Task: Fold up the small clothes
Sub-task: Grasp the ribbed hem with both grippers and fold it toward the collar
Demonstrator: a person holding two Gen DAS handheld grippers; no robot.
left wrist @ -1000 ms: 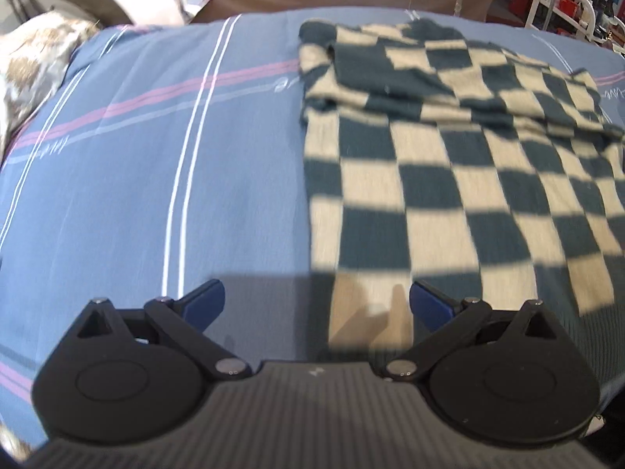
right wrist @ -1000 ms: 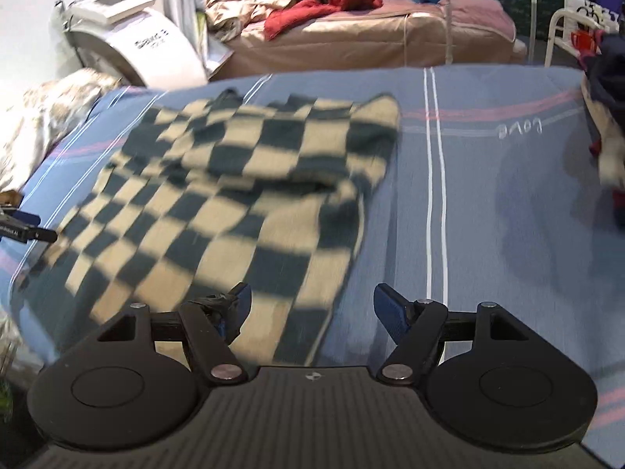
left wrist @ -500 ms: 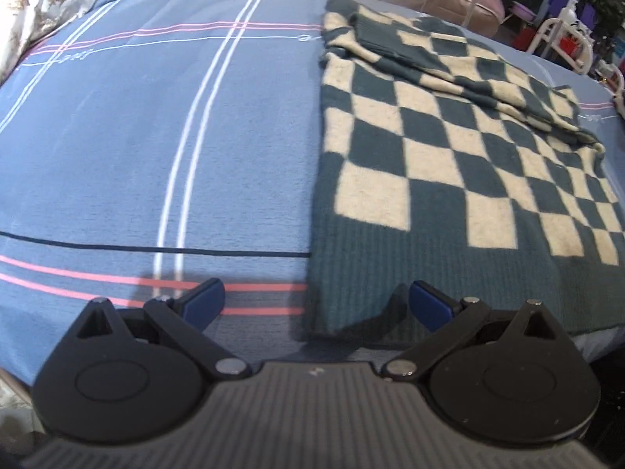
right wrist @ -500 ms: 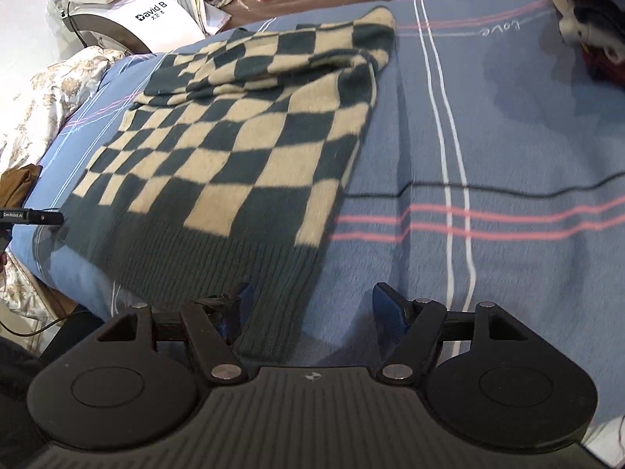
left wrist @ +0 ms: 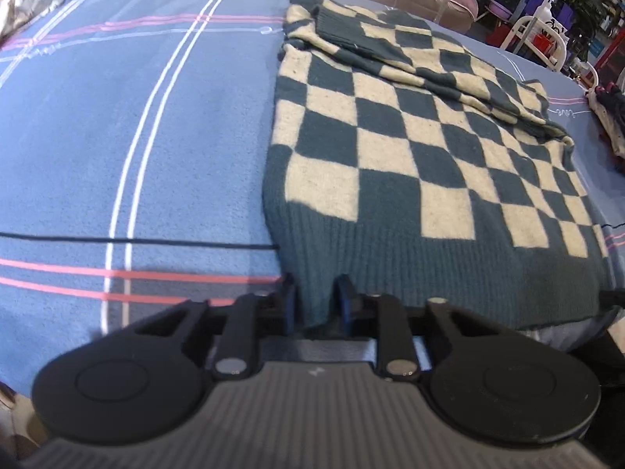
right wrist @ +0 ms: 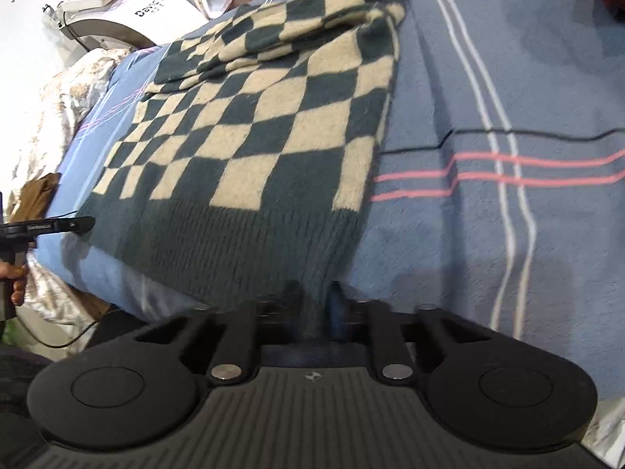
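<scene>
Both grippers — left (left wrist: 315, 300), right (right wrist: 315, 305) — apparently closing on sweater (left wrist: 410, 164) hem.

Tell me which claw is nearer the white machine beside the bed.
Left. The left claw is closing on the checkered sweater hem corner on the side toward the white machine; the right claw is closing on the opposite corner, farther away.

A sweater (left wrist: 410, 164) in a dark teal and cream checkerboard, with a plain dark teal ribbed hem. Under it, a blue bedsheet (left wrist: 136, 136) crossed by thin white, pink and black stripes. Each black tool (left wrist: 315, 299) has blue fingertips (right wrist: 336, 308).
</scene>
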